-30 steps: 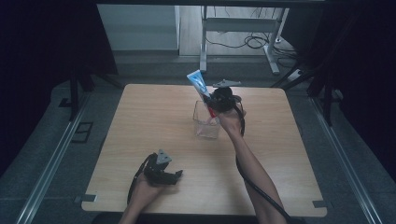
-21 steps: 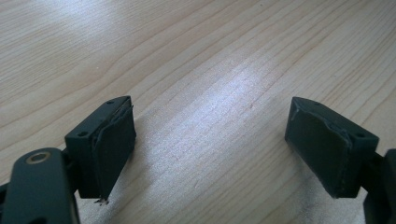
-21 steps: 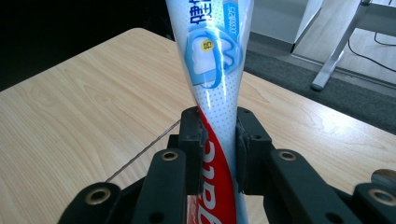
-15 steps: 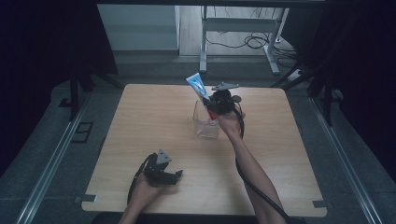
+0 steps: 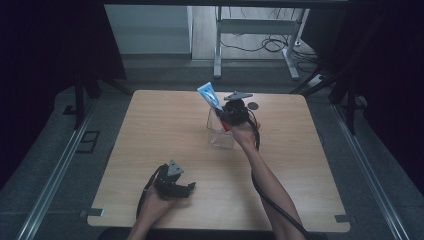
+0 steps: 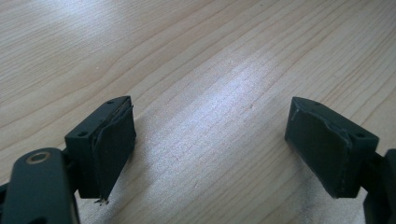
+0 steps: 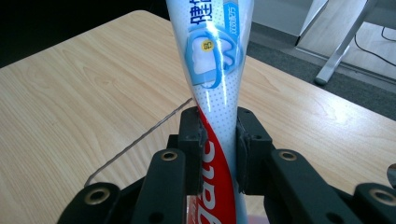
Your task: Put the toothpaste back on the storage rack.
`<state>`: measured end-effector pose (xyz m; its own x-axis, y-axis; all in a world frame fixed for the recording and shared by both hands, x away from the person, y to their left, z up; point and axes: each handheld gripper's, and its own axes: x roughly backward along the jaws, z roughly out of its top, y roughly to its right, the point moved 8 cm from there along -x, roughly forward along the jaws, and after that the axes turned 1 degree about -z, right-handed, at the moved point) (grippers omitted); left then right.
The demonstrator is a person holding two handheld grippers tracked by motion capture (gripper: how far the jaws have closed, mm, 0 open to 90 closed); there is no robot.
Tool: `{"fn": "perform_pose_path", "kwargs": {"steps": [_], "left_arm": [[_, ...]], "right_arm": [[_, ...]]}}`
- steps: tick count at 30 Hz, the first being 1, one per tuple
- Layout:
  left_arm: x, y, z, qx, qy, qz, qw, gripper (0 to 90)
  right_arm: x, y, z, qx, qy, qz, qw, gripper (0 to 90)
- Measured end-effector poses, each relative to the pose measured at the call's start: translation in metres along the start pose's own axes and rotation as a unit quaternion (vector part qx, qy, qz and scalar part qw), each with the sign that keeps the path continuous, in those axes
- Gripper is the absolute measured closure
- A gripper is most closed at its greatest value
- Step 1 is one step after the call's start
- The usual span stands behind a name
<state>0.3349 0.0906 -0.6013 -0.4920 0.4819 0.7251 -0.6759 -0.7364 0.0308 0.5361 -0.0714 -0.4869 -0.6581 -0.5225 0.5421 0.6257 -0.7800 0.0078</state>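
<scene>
toothpaste tube (image 7: 212, 88) clamped between pads of my right gripper (image 7: 218, 149), jaws pressed on both sides of red-white lower body. tube rises tilted from gripper, blue-white flat end uppermost (image 5: 209, 95). right gripper (image 5: 231, 114) held above clear container (image 5: 221, 134) near table centre. my left gripper (image 6: 210, 149) released, jaws wide apart, nothing between, resting low on wooden table (image 5: 150, 130) near front edge (image 5: 176, 184).
</scene>
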Motion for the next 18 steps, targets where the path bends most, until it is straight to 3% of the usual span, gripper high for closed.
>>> {"fn": "perform_pose_path", "kwargs": {"steps": [18], "left_arm": [[0.0000, 0.0000, 0.0000, 0.000, 0.000, 0.000, 1.0000, 16.2]], "right_arm": [[-0.0020, -0.0019, -0.0082, 0.006, -0.018, 0.007, 0.9998, 73.5]]}}
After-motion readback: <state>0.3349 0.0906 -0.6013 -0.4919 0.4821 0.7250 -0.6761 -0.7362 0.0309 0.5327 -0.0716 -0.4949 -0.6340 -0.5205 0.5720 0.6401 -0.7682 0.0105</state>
